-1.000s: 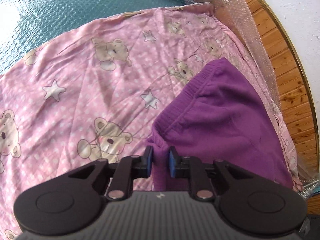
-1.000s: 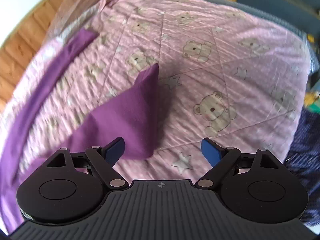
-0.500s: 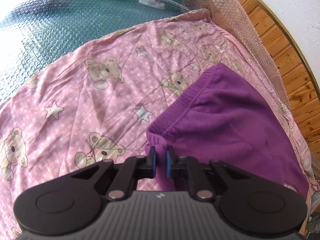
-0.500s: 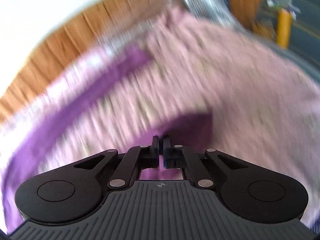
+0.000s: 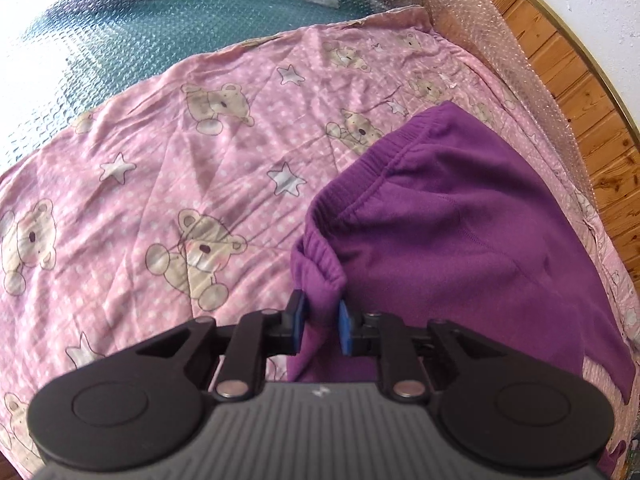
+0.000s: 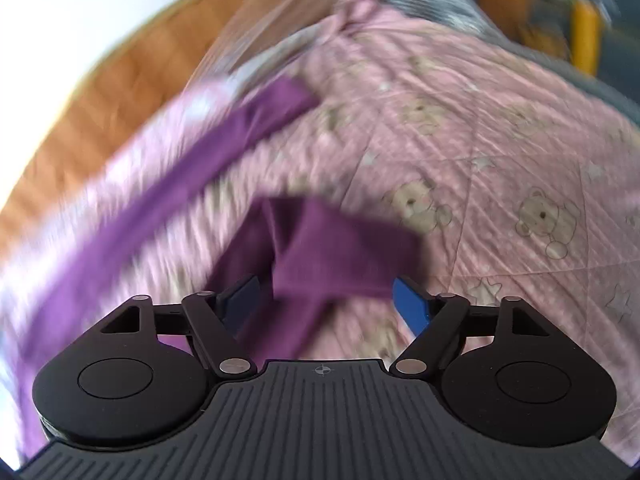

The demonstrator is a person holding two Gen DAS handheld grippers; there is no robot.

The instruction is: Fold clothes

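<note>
Purple trousers (image 5: 460, 240) lie on a pink bedsheet (image 5: 180, 140) printed with bears and stars. My left gripper (image 5: 322, 324) has a bunched corner of the waistband between its blue pads, which still touch the cloth while the jaws are opening. In the blurred right wrist view, my right gripper (image 6: 326, 304) is opening wide. A folded trouser leg end (image 6: 344, 248) lies between its fingers, with neither pad touching it. The other leg (image 6: 224, 144) stretches away to the upper left over the sheet (image 6: 500, 140).
Bubble wrap over a teal mattress (image 5: 120, 32) lies beyond the sheet's far edge. A wooden wall panel (image 5: 592, 120) runs along the right side and shows as an orange band (image 6: 120, 92) in the right wrist view. A yellow post (image 6: 584, 40) stands at the far right.
The right gripper closed on the trouser leg end half a second ago and now stands wide with the leg loose between its fingers. The left jaws tightened, then widened a little on the waistband.
</note>
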